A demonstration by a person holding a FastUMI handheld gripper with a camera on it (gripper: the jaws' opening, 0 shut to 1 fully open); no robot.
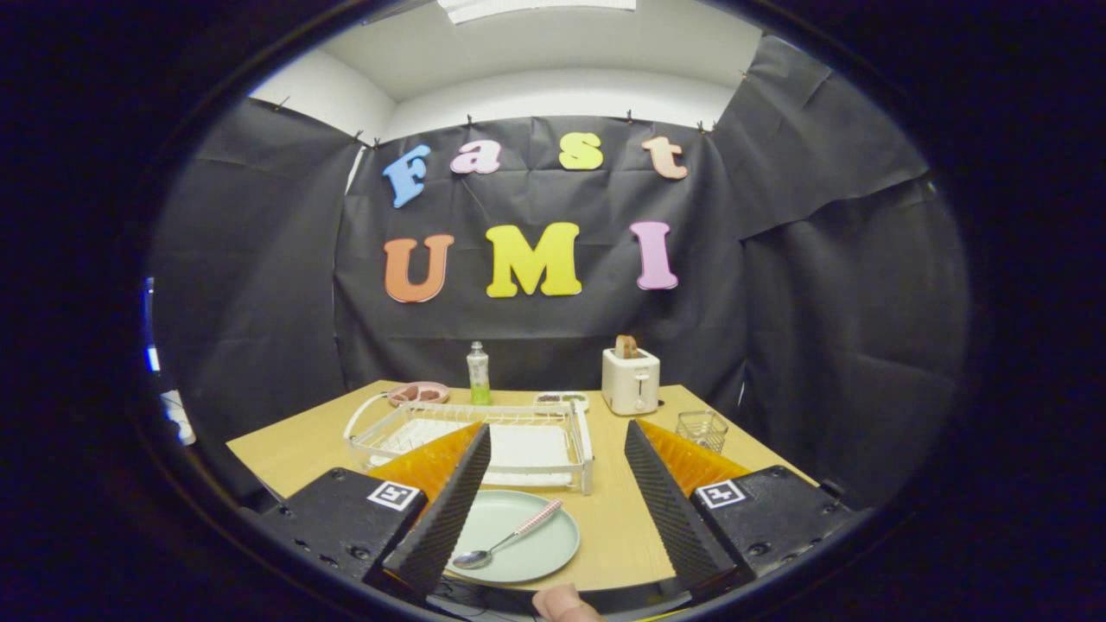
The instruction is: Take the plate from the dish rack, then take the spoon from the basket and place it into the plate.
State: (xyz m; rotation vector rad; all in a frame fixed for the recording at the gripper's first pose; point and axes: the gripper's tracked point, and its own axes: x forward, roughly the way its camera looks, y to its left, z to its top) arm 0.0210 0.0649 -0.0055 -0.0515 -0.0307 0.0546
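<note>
**Spoon lies in the plate, gripper spread wide above the table**

The light wooden table (622,518) carries everything here, reaching back to the black cloth wall. On it, beyond the fingers, sits the white wire dish rack (484,436) with a pale flat tray under its bars; one end of the rack is hidden behind a finger.

Nearest the camera lies the round pale green plate (531,540), flat on the table just in front of the rack. It shows between the two fingers, with its one edge covered by a finger. The gripper (557,441) stands wide apart, its fingers holding nothing and touching neither plate nor rack.

At the back of the table stands a cream two-slot toaster (631,382) with a brown slice of bread (626,346) sticking up out of it. Beside the toaster, nearer the camera, is a small clear wire basket (702,429).

Behind the rack a slim clear bottle with green liquid (478,373) stands upright. Near it lies a small pink dish (418,393) with brown pieces in it, and between the bottle and the toaster sits a small white tray (562,399) whose contents are too small to tell.

The metal spoon with a pink patterned handle (510,542) rests inside the plate, its bowl toward the camera and its handle angled away toward the rack.

A fingertip (566,603) of the person shows just below the plate.
</note>
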